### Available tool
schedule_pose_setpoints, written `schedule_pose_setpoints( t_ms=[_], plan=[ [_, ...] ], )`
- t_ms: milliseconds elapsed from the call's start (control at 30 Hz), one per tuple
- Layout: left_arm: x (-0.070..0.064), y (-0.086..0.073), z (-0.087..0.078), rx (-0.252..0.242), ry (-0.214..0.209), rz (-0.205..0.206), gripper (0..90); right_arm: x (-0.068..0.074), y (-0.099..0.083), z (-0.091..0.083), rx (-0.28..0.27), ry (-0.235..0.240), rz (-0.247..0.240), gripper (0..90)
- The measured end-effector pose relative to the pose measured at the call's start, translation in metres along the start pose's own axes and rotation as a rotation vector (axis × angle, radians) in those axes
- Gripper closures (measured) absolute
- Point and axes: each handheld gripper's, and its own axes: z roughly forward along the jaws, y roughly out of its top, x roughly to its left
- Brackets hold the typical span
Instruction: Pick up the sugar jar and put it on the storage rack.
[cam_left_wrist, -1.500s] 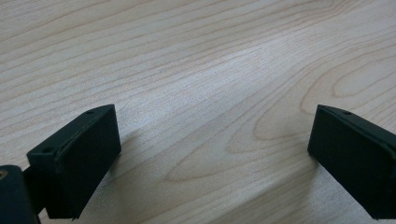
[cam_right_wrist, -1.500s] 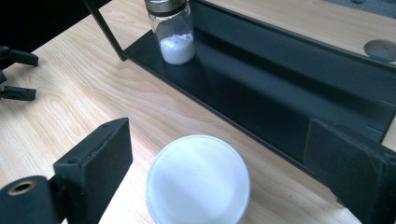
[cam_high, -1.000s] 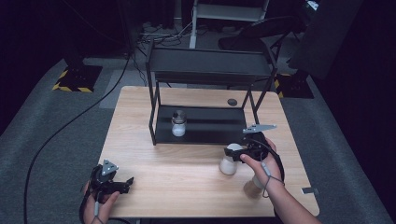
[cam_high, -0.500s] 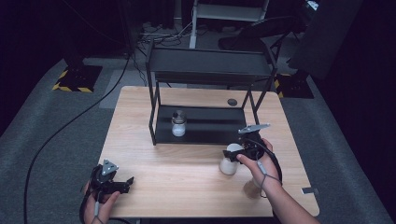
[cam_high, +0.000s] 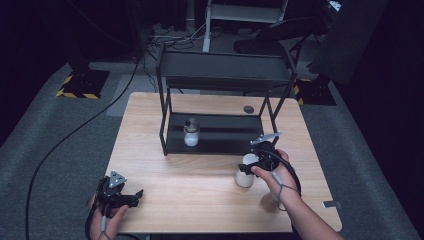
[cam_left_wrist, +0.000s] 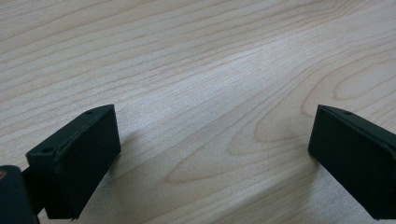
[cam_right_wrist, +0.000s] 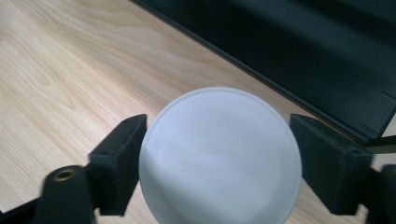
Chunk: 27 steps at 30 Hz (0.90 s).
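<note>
Near the front right corner of the black two-tier metal rack (cam_high: 220, 80), high view: white round-lidded plastic jar (cam_high: 245, 176) stands on the light wood table (cam_high: 200, 200), just in front of the rack's lower shelf, w/ the right gripper (cam_high: 252, 167) over it from the person's side. Jaws sit either side of the jar top; can't tell contact from here. Second small clear glass jar w/ white contents (cam_high: 191, 134) stands on the rack's lower shelf, left part, well apart from the white one. Small dark disc (cam_high: 248, 109) on table behind rack. Left gripper (cam_high: 131, 196) well to the front-left of the rack, near table edge, jaws spread, holding nothing.

Left gripper view: both jaws wide apart, bare wood grain betw. them, pads just off or on the table, can't tell which.

Right gripper view: looking down on the jar's flat white lid (cam_right_wrist: 219, 154), faint embossed text on it. Jaws bracket the lid; left one looks about touching the rim, right one shows a sliver of gap, so closing, not yet a firm pinch, imo. Rack's shelf edge just beyond the jar.

Handling guess: light, rigid, smooth plastic, prob slippery on a round rim; grip across the lid's widest line or lower on the body, squeeze moderate, keep upright.
</note>
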Motion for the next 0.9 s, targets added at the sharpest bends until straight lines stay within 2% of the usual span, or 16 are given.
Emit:
schedule_pose_setpoints(
  t_ms=[33,100,367,500,667,900],
  plan=[
    [0.000,0.000,0.000,0.000,0.000,0.000,1.7,0.001,0.002,0.001,0.012,-0.005,-0.017,28.5],
    [0.000,0.000,0.000,0.000,0.000,0.000,1.7,0.000,0.002,0.001,0.016,0.006,-0.016,32.0],
    [0.000,0.000,0.000,0.000,0.000,0.000,1.7,0.001,0.003,0.000,0.019,0.002,-0.020,33.1],
    [0.000,0.000,0.000,0.000,0.000,0.000,1.7,-0.002,0.003,-0.001,0.007,0.018,-0.013,33.2],
    [0.000,0.000,0.000,0.000,0.000,0.000,1.7,0.003,0.008,-0.008,-0.003,0.008,-0.041,33.2],
    [0.000,0.000,0.000,0.000,0.000,0.000,1.7,0.005,0.017,-0.018,-0.039,0.000,-0.055,33.3]
  ],
)
